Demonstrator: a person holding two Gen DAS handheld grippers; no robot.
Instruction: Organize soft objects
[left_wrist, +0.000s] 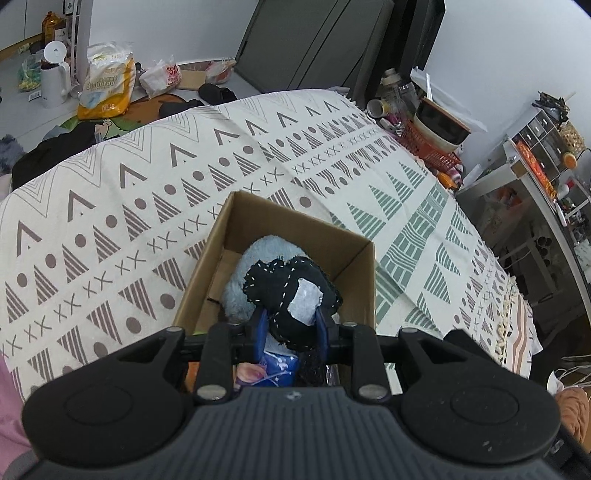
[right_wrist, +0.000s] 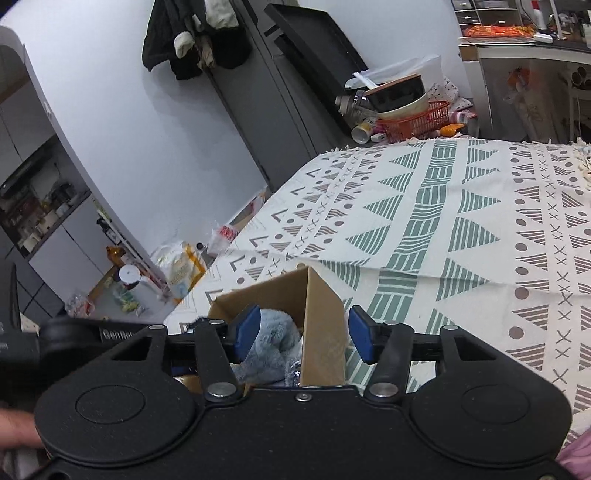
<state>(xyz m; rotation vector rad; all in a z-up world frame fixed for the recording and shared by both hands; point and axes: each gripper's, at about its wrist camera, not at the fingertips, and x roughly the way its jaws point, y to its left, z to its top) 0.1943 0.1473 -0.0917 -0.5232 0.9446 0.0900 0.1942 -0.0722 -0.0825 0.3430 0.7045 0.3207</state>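
Two grippers over the cardboard box (left_wrist: 354, 266): left gripper (left_wrist: 291, 321) pinches the black stitched toy (left_wrist: 291, 295); lower it inside beside the blue plush (left_wrist: 236, 291) before releasing; right gripper (right_wrist: 303, 334) gapes empty.

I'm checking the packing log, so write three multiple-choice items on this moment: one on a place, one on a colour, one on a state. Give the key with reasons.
1. Where is the black stitched soft toy?
A. On the patterned cloth beside the box
B. Between the left tool's fingers, above the cardboard box
C. In the orange basket

2. What colour is the plush lying in the box?
A. Light blue
B. Red
C. Yellow

3. How does the right tool stand?
A. Shut on the plush
B. Shut on the box wall
C. Open, holding nothing

Key: 1 B, the blue pads flank the toy over the box. 2 A, pale blue fur shows in both views. 3 C, its pads stand wide apart, gripping nothing.
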